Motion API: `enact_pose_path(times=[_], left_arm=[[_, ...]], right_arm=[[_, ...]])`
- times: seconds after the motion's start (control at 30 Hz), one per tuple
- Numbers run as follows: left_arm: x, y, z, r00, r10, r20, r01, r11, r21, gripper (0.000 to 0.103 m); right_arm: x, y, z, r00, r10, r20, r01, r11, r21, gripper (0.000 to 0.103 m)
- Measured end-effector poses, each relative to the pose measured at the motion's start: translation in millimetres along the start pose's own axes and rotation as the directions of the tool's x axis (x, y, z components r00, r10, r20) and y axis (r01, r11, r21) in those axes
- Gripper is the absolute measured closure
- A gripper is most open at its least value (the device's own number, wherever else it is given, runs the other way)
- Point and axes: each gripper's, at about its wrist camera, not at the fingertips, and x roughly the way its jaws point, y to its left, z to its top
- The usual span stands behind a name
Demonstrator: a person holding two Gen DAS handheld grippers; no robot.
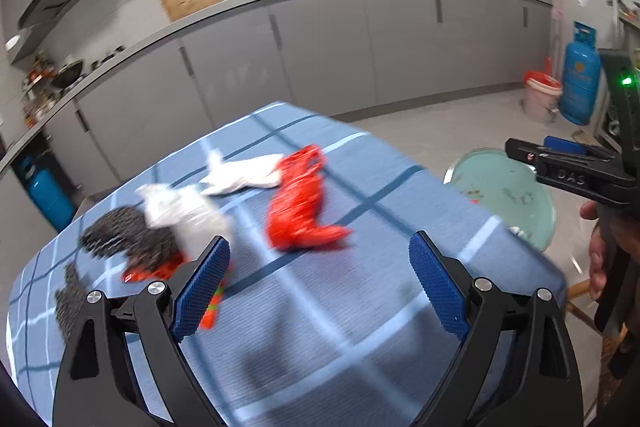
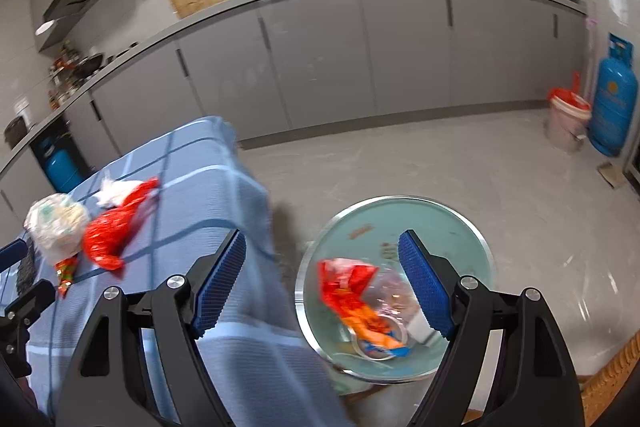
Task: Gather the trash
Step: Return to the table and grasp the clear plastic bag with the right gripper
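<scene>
Both your grippers, left (image 1: 320,287) and right (image 2: 322,287), have fingers spread wide and empty, so with some wrappers (image 2: 356,303) already in the basin (image 2: 472,239), you've still got the red bag (image 1: 298,203), tissue (image 1: 244,175) and white bag (image 1: 180,215) on the desk (image 1: 360,327)

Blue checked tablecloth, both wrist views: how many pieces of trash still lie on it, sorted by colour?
Red: 2, the red plastic bag and a small red wrapper half under the pile.
White: 2, the crumpled white tissue and a whitish plastic bag.
Dark speckled: 1, the dark speckled bag.
Total: 5. Blur may hide more.
</scene>
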Motion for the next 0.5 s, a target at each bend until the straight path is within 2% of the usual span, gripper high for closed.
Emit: enact_pose_path(times=[0.17,0.3,0.5], left_arm=[[-6.0,44.8,-20.5,0.994,0.1,-0.033,-0.102,0.993,-0.064,0.013],[-9.5,83.0,-37.7,0.982,0.173,-0.077,-0.181,0.976,-0.124,0.012],[-9.2,145.9,-55.3,0.953,0.262,-0.15,-0.292,0.925,-0.243,0.012]], right_arm=[[-0.6,47.6,1.1,0.998,0.066,-0.009,-0.067,0.996,-0.06,0.024],[-0.7,84.8,1.8,0.993,0.118,-0.016,-0.119,0.987,-0.11,0.024],[-8.3,143.0,7.6,0.978,0.206,-0.011,-0.205,0.961,-0.187,0.02]])
